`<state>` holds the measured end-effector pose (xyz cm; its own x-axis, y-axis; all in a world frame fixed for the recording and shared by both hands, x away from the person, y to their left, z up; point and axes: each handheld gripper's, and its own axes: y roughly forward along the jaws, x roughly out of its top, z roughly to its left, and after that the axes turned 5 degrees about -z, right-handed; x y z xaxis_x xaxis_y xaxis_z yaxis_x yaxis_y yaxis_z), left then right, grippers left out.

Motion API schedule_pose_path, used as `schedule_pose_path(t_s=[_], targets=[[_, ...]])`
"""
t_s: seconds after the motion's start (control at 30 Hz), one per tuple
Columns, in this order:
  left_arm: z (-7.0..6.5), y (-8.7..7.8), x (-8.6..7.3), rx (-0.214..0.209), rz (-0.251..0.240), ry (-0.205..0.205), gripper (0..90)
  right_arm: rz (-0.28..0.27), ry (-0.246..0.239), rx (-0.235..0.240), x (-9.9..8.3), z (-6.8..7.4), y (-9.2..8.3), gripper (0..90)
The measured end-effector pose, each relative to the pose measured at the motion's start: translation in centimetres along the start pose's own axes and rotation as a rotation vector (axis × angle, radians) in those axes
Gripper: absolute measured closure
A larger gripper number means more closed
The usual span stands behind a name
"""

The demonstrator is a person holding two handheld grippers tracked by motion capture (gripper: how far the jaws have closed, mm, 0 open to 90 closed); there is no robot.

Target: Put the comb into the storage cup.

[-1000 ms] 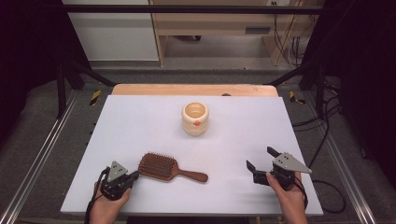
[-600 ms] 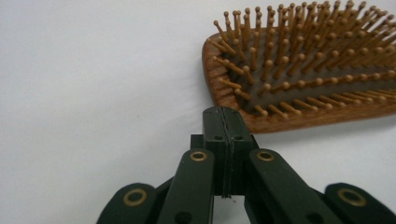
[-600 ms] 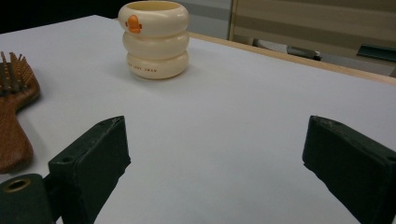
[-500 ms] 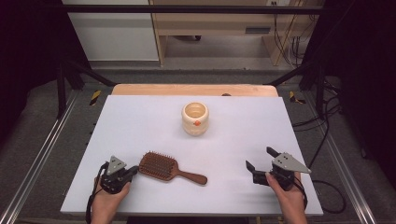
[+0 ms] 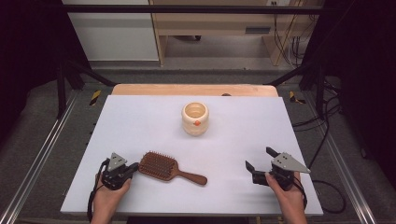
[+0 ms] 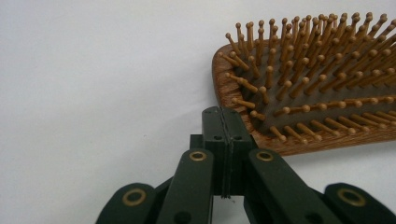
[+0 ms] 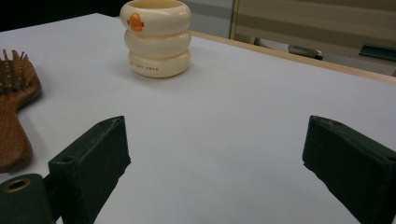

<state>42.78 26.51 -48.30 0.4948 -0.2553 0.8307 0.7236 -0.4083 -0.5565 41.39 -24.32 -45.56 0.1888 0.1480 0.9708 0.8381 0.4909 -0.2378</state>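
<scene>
Small print on the cream cup is too fine to read. The left gripper, jaws pressed together, touches the hairbrush rim just ahead; the right gripper stands spread, holding nothing

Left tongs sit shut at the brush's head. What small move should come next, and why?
Probably open the left tongs: they are shut with nothing between them, tips right at the rim of the brush, which lies bristles up on the table. Shut, they cannot grip it.
</scene>
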Motion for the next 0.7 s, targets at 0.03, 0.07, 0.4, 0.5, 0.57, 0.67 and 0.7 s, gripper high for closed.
schedule_pose_path(t_s=[0.03,0.07,0.4,0.5,0.57,0.67,0.7], targets=[[0.0,0.0,0.0,-0.001,0.001,0.0,89.9,0.0,0.0,0.0,0.0,0.0,0.0,7.1],[0.0,0.0,0.0,-0.001,0.002,0.0,90.0,0.001,0.001,0.001,0.0,0.0,0.0,7.1],[-0.8,0.3,0.2,-0.022,0.011,0.016,90.0,0.004,-0.004,0.003,0.0,0.1,0.0,7.1],[-1.1,0.4,0.3,-0.029,0.012,0.023,89.9,0.005,-0.006,0.003,0.0,0.1,0.1,7.1],[-1.3,0.6,0.5,-0.033,0.012,0.028,90.0,0.005,-0.007,0.003,0.0,0.1,0.1,7.1],[-1.7,1.0,0.7,-0.037,0.012,0.037,90.0,0.007,-0.006,0.002,-0.1,0.1,0.0,7.1],[-1.9,1.2,0.8,-0.04,0.012,0.036,90.0,0.007,-0.006,0.002,-0.1,0.1,0.0,7.1]])
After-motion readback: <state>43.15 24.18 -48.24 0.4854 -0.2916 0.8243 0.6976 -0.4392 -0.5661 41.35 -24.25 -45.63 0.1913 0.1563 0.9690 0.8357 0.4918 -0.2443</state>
